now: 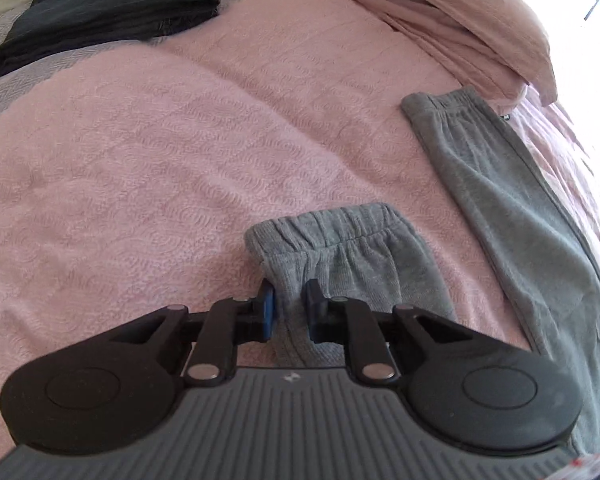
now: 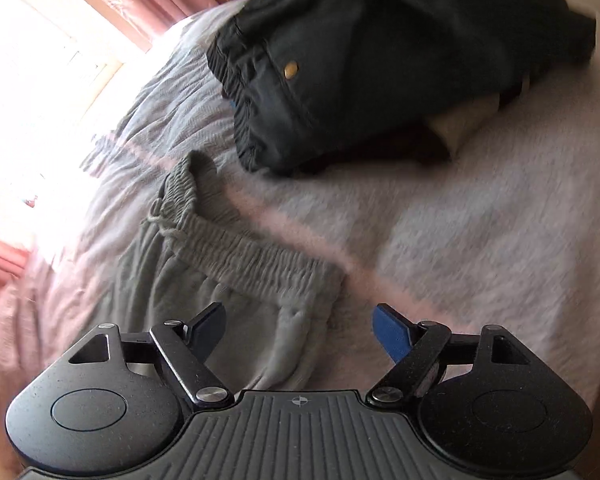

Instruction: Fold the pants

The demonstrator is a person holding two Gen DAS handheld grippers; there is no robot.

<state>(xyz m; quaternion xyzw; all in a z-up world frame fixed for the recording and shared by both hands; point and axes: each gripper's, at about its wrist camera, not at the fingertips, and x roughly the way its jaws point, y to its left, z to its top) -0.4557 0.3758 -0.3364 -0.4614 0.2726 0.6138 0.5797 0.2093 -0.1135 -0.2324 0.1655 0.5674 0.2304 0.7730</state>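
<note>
Grey sweatpants (image 1: pixel 500 200) lie on the pink bedspread (image 1: pixel 160 160) with the two legs spread apart. The near leg's elastic cuff (image 1: pixel 332 228) sits just ahead of my left gripper (image 1: pixel 290 298), whose blue pads pinch the edge of that leg a little behind the cuff. In the right wrist view the gathered waistband (image 2: pixel 236 244) with its drawstring (image 2: pixel 160 216) runs slantwise. My right gripper (image 2: pixel 302 326) hangs open over the waist's right corner, and its wide fingers touch no cloth.
A folded black garment (image 1: pixel 108 12) lies at the far left of the bed. A pink pillow and crumpled sheet (image 1: pixel 480 28) sit beyond the far leg. A dark heap of clothes (image 2: pixel 360 72) with a brass button lies behind the waistband. A bright window (image 2: pixel 32 100) is at the left.
</note>
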